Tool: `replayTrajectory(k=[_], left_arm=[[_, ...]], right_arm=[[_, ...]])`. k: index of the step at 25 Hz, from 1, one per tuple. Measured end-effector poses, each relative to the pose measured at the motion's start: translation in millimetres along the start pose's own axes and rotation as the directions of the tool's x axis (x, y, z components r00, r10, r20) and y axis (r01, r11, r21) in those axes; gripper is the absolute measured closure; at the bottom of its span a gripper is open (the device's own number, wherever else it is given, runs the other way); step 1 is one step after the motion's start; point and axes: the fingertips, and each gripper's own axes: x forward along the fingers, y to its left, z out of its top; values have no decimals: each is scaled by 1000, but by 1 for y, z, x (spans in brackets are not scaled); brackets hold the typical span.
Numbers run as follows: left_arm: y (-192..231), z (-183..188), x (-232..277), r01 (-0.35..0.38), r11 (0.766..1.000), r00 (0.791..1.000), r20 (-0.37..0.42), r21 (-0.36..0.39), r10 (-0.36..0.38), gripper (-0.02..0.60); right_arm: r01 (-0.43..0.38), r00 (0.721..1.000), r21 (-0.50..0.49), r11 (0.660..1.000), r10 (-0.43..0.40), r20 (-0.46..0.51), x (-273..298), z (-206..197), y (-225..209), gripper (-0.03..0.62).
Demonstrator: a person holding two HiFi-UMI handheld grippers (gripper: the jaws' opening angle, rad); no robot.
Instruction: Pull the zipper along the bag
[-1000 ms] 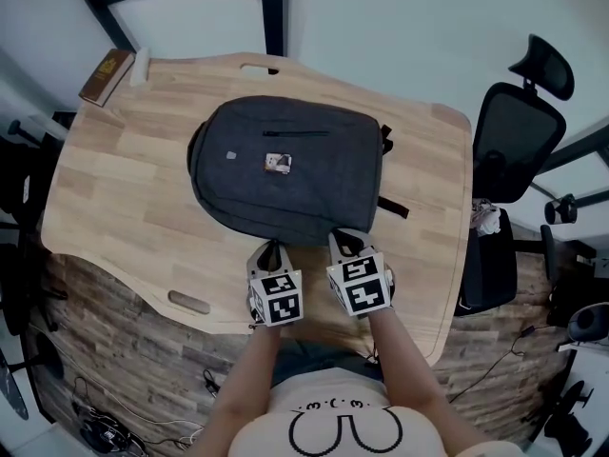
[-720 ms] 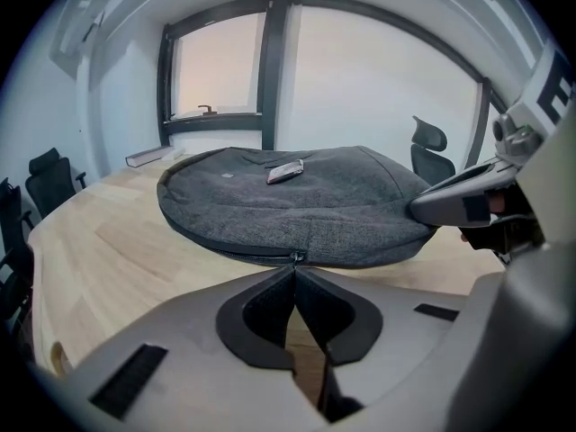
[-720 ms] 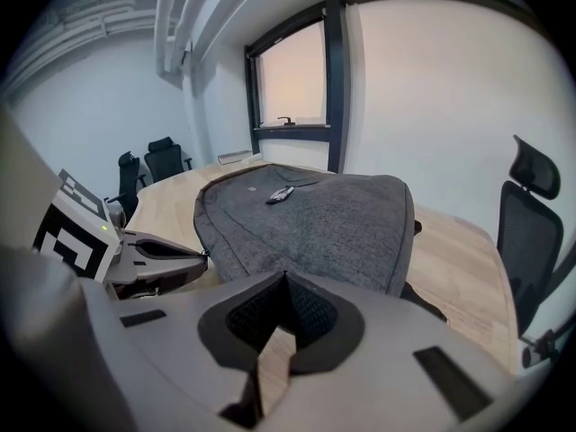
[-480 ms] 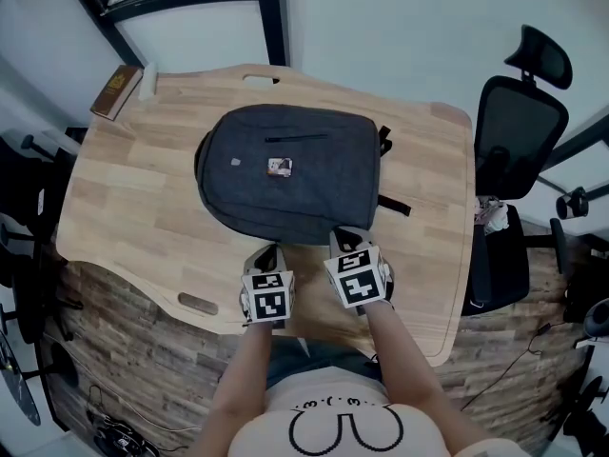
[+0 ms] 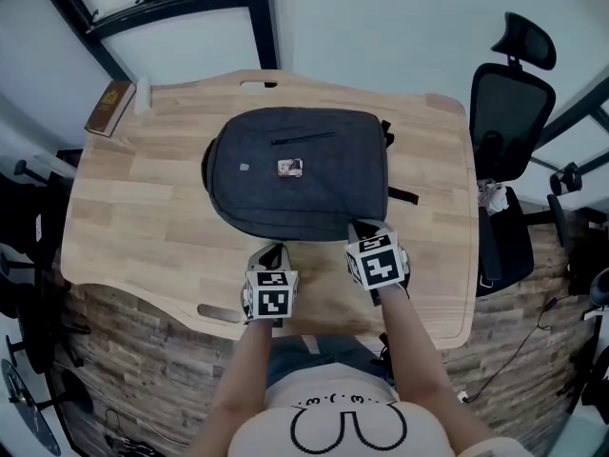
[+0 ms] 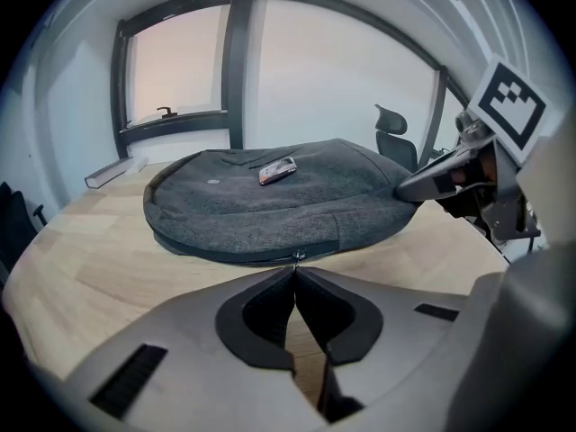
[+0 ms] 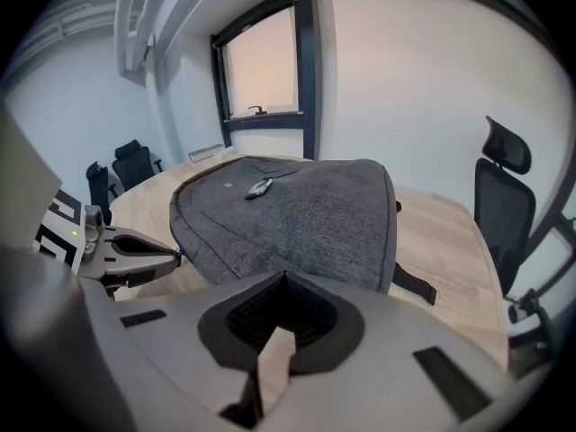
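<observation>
A dark grey backpack (image 5: 300, 174) lies flat on the wooden table (image 5: 133, 208), with a small printed patch (image 5: 290, 168) on top. My left gripper (image 5: 274, 248) is at the middle of the bag's near edge. Its jaws are shut on the small metal zipper pull (image 6: 297, 257), which sits right at the tips of the left gripper (image 6: 295, 266). My right gripper (image 5: 364, 226) is at the bag's near right corner, shut on the fabric edge of the backpack (image 7: 297, 205). The right gripper (image 7: 283, 277) has that corner slightly raised. The zipper track runs along the bag's lower rim.
A brown book (image 5: 108, 108) lies at the table's far left corner. A black office chair (image 5: 504, 112) stands off the right edge of the table. A loose black strap (image 5: 402, 196) sticks out from the bag's right side. Bare wood surrounds the bag.
My right gripper has shifted rightward along the bag's near edge, away from the left one. The left gripper has stayed at the middle of that edge.
</observation>
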Motion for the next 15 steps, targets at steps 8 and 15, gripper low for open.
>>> replayTrajectory(k=[8,15], left_arm=[[52,-3,-14,55,996,998,-15,76,-54,563],[111,0,-19,85,985,996,-20,147,-82,562]], right_arm=[[145,988,-19,989,-146,-41,-1,-1,-3,543],[270,959,-32,962,-272,-79,1,-5,-7,543]])
